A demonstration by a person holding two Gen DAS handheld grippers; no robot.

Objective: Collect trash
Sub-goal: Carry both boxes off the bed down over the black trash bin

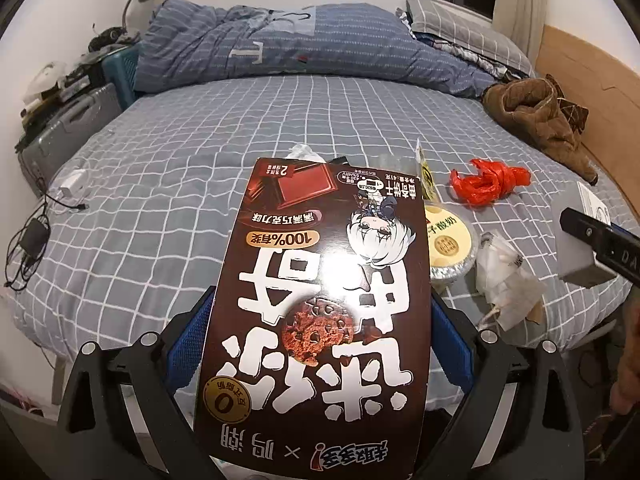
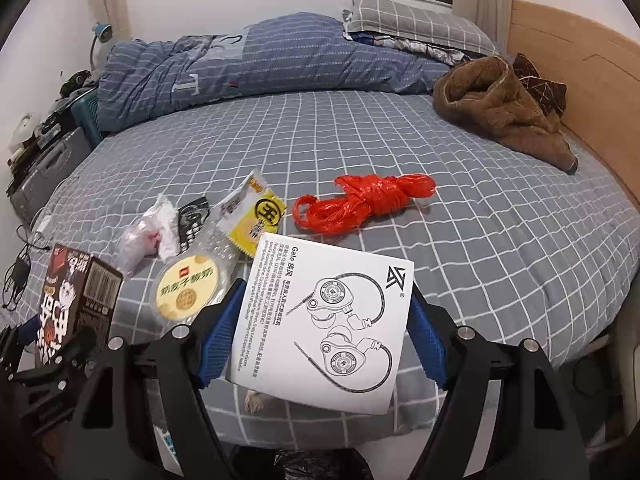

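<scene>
A: Left gripper [image 1: 320, 320] is clamped across the brown cookie box [image 1: 320, 300], held above the bed [image 1: 200, 140]. Stiff cardboard, probably light; grip the side walls.

B: Right gripper [image 2: 324, 332] pinches the white earphone box [image 2: 320, 320] (smooth, may slip).

Left tool [image 1: 320, 344] and right tool [image 2: 320, 340], both clamped, side by side.

A folded blue quilt [image 2: 256, 68] and a grey checked pillow [image 2: 416, 20] are lying at the bed's [image 2: 500, 216] far side; a brown garment [image 2: 504, 104] is resting beside the headboard [image 2: 576, 64].
</scene>
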